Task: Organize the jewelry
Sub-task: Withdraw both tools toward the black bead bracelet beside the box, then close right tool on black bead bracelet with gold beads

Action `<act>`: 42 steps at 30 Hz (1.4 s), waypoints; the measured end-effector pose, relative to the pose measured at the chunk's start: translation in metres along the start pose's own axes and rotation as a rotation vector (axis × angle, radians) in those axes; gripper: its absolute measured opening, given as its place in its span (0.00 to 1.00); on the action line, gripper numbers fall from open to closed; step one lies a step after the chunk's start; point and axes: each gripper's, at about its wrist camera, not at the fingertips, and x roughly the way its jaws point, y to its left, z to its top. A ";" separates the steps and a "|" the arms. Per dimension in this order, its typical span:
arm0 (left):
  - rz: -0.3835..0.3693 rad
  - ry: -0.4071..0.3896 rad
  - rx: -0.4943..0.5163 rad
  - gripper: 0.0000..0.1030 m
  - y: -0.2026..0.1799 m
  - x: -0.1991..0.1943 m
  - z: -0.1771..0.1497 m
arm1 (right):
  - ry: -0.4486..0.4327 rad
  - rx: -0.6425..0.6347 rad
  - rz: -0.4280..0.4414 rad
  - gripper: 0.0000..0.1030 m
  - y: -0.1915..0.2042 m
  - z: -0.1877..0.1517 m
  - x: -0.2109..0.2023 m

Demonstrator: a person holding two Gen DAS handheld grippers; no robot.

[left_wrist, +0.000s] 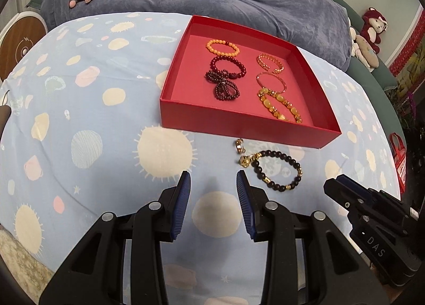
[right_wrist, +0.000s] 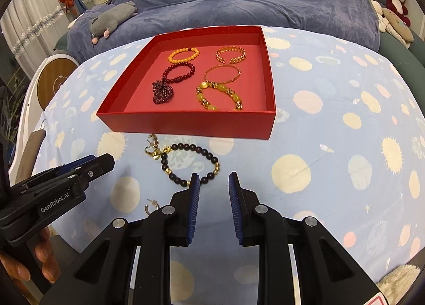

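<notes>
Left gripper (left_wrist: pixel 213 177) jaws spread, empty, above bed sheet (left_wrist: pixel 79 108); right gripper (right_wrist: pixel 212 180) jaws likewise apart, empty; black bead bracelet (right_wrist: pixel 191 165) and gold earrings (right_wrist: pixel 152 149) just before red box (right_wrist: pixel 186 124); five bracelets inside box.

Yellow bracelet (right_wrist: pixel 220 97) partly behind box wall (right_wrist: pixel 186 124)

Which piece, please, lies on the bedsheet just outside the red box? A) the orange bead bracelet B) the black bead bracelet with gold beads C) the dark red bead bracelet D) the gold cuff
B: the black bead bracelet lies on the sheet in front of the red box, while the others are inside it.
</notes>
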 end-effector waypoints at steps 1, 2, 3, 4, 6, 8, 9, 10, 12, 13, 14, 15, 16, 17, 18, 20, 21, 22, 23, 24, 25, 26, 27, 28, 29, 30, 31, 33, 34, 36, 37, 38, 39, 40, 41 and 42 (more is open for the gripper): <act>-0.003 0.003 -0.001 0.33 -0.001 0.001 -0.002 | 0.005 0.004 0.001 0.22 0.000 -0.002 0.001; -0.007 0.004 0.000 0.33 -0.002 0.001 -0.002 | 0.009 0.006 0.001 0.22 0.000 -0.004 0.001; -0.012 0.003 0.005 0.33 -0.003 0.003 -0.003 | 0.012 0.007 0.002 0.22 0.000 -0.006 0.002; -0.016 0.004 0.011 0.33 -0.005 0.004 -0.003 | 0.015 0.007 0.003 0.22 0.000 -0.007 0.003; -0.023 0.011 0.027 0.33 -0.010 0.010 -0.003 | 0.017 0.006 0.002 0.22 0.000 -0.008 0.004; -0.028 0.011 0.038 0.33 -0.014 0.015 0.001 | 0.016 0.011 0.002 0.22 -0.002 -0.006 0.004; -0.035 0.009 0.041 0.33 -0.015 0.018 0.003 | 0.015 0.013 0.002 0.22 -0.003 -0.005 0.004; -0.039 0.009 0.041 0.33 -0.017 0.021 0.005 | 0.016 0.015 0.002 0.22 -0.003 -0.004 0.005; -0.048 0.011 0.047 0.33 -0.020 0.027 0.009 | 0.018 0.018 0.001 0.22 -0.005 -0.003 0.006; -0.046 0.009 0.054 0.33 -0.022 0.029 0.012 | 0.021 0.019 0.001 0.22 -0.005 -0.003 0.008; -0.046 0.008 0.062 0.33 -0.023 0.032 0.013 | 0.024 0.020 0.002 0.22 -0.006 -0.002 0.009; -0.050 0.007 0.072 0.33 -0.024 0.034 0.015 | 0.025 0.020 0.002 0.22 -0.006 -0.002 0.010; -0.051 0.006 0.079 0.33 -0.025 0.037 0.017 | 0.027 0.021 0.002 0.22 -0.007 -0.001 0.012; -0.055 0.008 0.086 0.32 -0.027 0.039 0.019 | 0.028 0.021 0.003 0.22 -0.006 0.000 0.013; -0.060 0.010 0.091 0.32 -0.028 0.041 0.020 | 0.029 0.021 0.003 0.22 -0.006 0.000 0.014; -0.066 0.018 0.097 0.29 -0.028 0.045 0.021 | 0.033 0.025 0.005 0.22 -0.007 0.001 0.016; -0.080 0.022 0.097 0.26 -0.028 0.046 0.021 | 0.034 0.025 0.005 0.22 -0.007 0.002 0.017; -0.087 0.023 0.097 0.20 -0.027 0.048 0.022 | 0.034 0.023 0.005 0.22 -0.006 0.002 0.018; -0.094 0.026 0.099 0.17 -0.027 0.049 0.022 | 0.036 0.023 0.005 0.22 -0.006 0.003 0.019; -0.100 0.026 0.101 0.17 -0.027 0.049 0.022 | 0.037 0.022 0.006 0.22 -0.006 0.004 0.020; -0.103 0.021 0.103 0.14 -0.027 0.048 0.022 | 0.039 0.022 0.005 0.22 -0.007 0.004 0.021; -0.111 0.021 0.107 0.03 -0.027 0.048 0.021 | 0.041 0.024 0.005 0.22 -0.007 0.005 0.022; -0.118 0.028 0.108 0.03 -0.026 0.048 0.021 | 0.043 0.027 0.006 0.22 -0.007 0.005 0.023; -0.114 0.028 0.106 0.03 -0.027 0.048 0.019 | 0.045 0.029 0.007 0.22 -0.007 0.006 0.024; -0.110 0.027 0.106 0.02 -0.026 0.047 0.018 | 0.047 0.029 0.007 0.22 -0.007 0.006 0.025; -0.109 0.024 0.103 0.02 -0.024 0.046 0.017 | 0.047 0.028 0.007 0.22 -0.006 0.006 0.025; -0.107 0.022 0.098 0.02 -0.023 0.044 0.016 | 0.047 0.027 0.007 0.22 -0.006 0.007 0.025; -0.108 0.022 0.075 0.02 -0.018 0.041 0.014 | 0.047 0.026 0.007 0.22 -0.006 0.007 0.026; -0.112 0.020 0.058 0.02 -0.015 0.038 0.013 | 0.046 0.025 0.007 0.22 -0.005 0.007 0.026; -0.117 0.016 0.029 0.02 -0.009 0.032 0.010 | 0.044 0.021 0.007 0.22 -0.004 0.008 0.026; -0.116 0.016 0.018 0.02 -0.006 0.030 0.008 | 0.044 0.019 0.006 0.22 -0.004 0.009 0.027; -0.116 0.016 0.008 0.02 -0.004 0.028 0.007 | 0.045 0.017 0.005 0.22 -0.003 0.009 0.027; -0.114 0.017 0.001 0.02 -0.002 0.026 0.005 | 0.045 0.016 0.003 0.22 -0.003 0.010 0.028; -0.112 0.019 -0.003 0.02 0.000 0.025 0.004 | 0.045 0.014 0.000 0.22 -0.003 0.011 0.029; -0.109 0.021 -0.007 0.02 0.002 0.024 0.002 | 0.045 0.013 -0.003 0.23 -0.003 0.011 0.031; -0.105 0.024 -0.012 0.02 0.004 0.023 0.001 | 0.047 0.015 -0.005 0.24 -0.004 0.012 0.032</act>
